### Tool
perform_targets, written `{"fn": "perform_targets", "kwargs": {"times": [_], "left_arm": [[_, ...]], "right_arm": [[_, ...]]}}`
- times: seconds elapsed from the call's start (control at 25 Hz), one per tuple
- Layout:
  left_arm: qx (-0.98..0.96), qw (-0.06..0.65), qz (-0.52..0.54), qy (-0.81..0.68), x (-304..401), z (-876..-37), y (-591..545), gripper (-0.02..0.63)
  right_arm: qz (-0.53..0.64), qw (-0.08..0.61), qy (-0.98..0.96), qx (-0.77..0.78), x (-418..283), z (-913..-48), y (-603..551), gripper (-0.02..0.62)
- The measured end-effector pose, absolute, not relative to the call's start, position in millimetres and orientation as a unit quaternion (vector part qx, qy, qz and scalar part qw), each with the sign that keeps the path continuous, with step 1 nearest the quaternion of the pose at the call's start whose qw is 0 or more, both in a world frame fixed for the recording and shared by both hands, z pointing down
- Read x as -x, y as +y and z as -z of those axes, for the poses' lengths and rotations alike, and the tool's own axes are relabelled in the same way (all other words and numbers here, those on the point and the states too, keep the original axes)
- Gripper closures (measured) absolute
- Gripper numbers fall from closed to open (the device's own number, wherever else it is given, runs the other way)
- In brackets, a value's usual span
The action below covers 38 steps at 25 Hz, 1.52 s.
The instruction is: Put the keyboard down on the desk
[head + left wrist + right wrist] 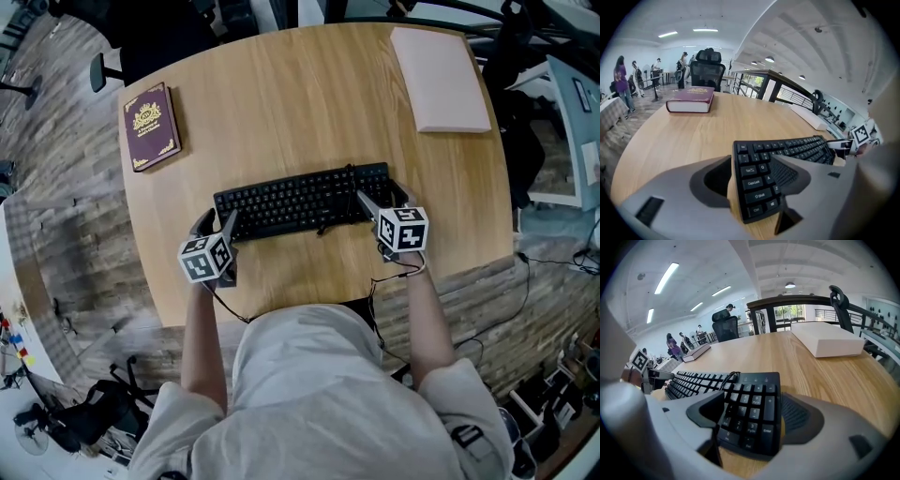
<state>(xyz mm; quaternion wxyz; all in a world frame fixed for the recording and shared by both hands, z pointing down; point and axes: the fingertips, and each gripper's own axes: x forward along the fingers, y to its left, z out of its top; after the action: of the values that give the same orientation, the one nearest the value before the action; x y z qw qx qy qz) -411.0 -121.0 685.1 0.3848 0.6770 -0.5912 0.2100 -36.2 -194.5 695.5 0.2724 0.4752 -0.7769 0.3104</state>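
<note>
Black keyboard ends hide between parted left gripper and right gripper.

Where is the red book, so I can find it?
Look at the round wooden desk. Beyond the black keyboard, near the left edge, lies a dark red hardcover book. Only it bears gold ornaments; the pale pink box opposite is plain.

A maroon hardcover book with gold ornament on its cover lies flat at the far left. A pale flat box lies at the far right, the 2 well apart. Behind the book stands 1 black high-backed office chair, and several people stand farther off under 2 ceiling strip lights, on a grey wood-plank floor.
</note>
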Motion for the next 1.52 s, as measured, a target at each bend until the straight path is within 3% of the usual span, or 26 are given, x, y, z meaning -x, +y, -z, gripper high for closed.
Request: {"fn": "perform_targets", "kwargs": {"times": [0.28, 0.32, 0.44, 0.56, 0.68, 0.92, 1.32, 1.52], "left_arm": [[-0.668, 0.376, -0.231, -0.599, 401.7, -677.3, -106.8, 0.337], [-0.668, 0.375, -0.231, -0.599, 397.2, -675.1, -104.4, 0.342], [-0.678, 0.371, -0.233, -0.591, 375.7, -669.0, -102.6, 0.412], [-0.690, 0.354, -0.236, -0.586, 349.5, -661.6, -102.4, 0.511], [-0.692, 0.360, -0.221, -0.586, 323.7, -657.8, -101.5, 0.595], [-0.704, 0.344, -0.206, -0.586, 281.7, -642.5, -96.4, 0.595], [-0.683, 0.378, -0.136, -0.610, 239.6, -617.9, -82.5, 0.595], [-0.707, 0.336, -0.118, -0.611, 214.1, -572.1, -88.9, 0.595]], "right_arm": [[-0.305, 0.268, -0.783, -0.471, 35.1, -681.3, -181.1, 0.228], [-0.304, 0.262, -0.784, -0.474, 33.1, -676.8, -180.4, 0.269], [-0.295, 0.241, -0.787, -0.485, 30.2, -662.9, -181.8, 0.474], [-0.281, 0.253, -0.796, -0.473, 37.5, -659.9, -174.4, 0.591], [-0.281, 0.268, -0.805, -0.449, 47.3, -661.1, -162.2, 0.591], [-0.297, 0.282, -0.818, -0.404, 53.9, -663.4, -130.0, 0.591], [-0.273, 0.277, -0.836, -0.387, 40.8, -642.0, -109.8, 0.592], [-0.227, 0.260, -0.851, -0.395, 32.8, -603.2, -116.9, 0.592]]}}
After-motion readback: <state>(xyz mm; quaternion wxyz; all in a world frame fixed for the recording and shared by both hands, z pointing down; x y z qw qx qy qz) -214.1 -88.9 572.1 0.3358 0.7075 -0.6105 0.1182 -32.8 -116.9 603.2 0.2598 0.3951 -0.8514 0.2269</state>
